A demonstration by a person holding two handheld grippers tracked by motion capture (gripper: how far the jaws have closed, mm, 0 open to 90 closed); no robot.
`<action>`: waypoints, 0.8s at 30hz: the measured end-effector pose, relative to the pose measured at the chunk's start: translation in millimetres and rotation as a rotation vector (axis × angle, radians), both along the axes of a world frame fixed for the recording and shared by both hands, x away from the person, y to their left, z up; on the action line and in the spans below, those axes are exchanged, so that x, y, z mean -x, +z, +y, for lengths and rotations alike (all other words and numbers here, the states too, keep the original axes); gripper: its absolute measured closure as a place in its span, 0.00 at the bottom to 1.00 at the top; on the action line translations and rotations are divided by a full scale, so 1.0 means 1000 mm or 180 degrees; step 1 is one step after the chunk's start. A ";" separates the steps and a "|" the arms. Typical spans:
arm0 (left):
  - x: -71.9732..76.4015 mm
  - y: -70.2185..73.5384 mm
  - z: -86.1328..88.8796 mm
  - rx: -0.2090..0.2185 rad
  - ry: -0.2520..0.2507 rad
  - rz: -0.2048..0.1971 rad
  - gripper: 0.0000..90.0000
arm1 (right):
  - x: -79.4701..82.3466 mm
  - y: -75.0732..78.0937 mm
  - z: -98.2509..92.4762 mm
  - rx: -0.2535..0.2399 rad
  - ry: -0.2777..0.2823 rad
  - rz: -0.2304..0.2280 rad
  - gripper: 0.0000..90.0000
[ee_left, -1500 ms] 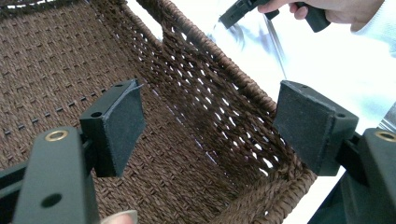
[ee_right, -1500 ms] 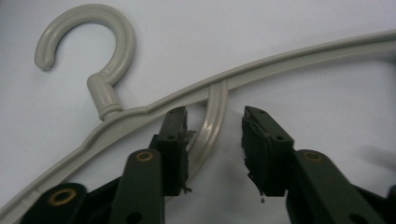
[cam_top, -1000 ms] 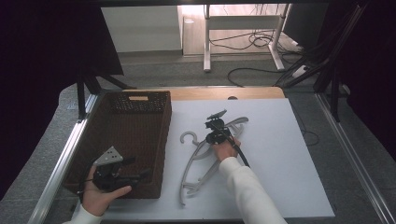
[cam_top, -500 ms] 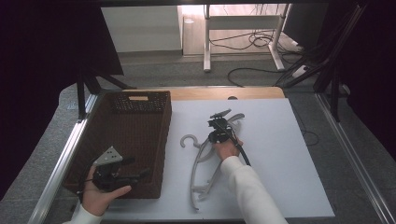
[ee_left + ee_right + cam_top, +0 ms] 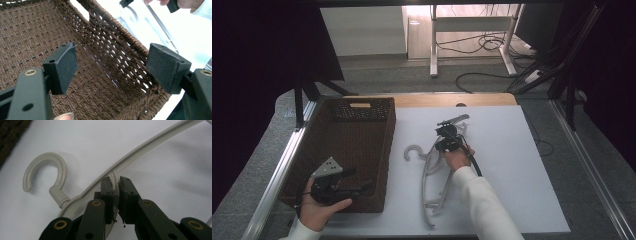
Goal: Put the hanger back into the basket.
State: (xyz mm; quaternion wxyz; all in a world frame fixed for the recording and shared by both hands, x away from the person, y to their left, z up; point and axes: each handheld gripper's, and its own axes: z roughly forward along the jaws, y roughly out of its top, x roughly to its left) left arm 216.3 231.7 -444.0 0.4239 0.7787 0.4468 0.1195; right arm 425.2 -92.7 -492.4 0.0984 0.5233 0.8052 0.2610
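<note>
Right gripper point(image 5: 114, 185) clamps one hanger point(image 5: 432, 175); left gripper point(image 5: 112, 67) gapes over one basket point(image 5: 357, 150)

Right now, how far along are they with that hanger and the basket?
Done: the right gripper has closed on the grey hanger near its hook. In hand: the hanger lies on the white table, beside the brown basket. Left: probably putting it in. The left gripper waits open over the basket.

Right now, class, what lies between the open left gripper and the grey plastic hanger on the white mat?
The near right wall of the brown woven basket stands between the left gripper and the grey plastic hanger, seen in the high view.
</note>
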 end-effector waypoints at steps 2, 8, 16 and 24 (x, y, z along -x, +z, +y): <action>0.000 0.000 0.001 0.0002 0.0015 0.0004 0.27 | 0.001 0.004 -0.003 -0.0076 0.0056 -0.0056 0.92; 0.000 0.000 0.001 -0.0003 0.0014 0.0002 0.27 | 0.002 0.020 -0.013 -0.0350 0.0187 -0.0182 0.93; 0.000 -0.001 0.000 -0.0009 0.0040 0.0017 0.27 | 0.005 0.044 -0.034 -0.0899 0.0227 -0.0253 0.94; -0.001 -0.001 -0.003 -0.0023 0.0021 0.0021 0.27 | 0.009 0.068 -0.059 -0.1356 0.0229 -0.0351 0.95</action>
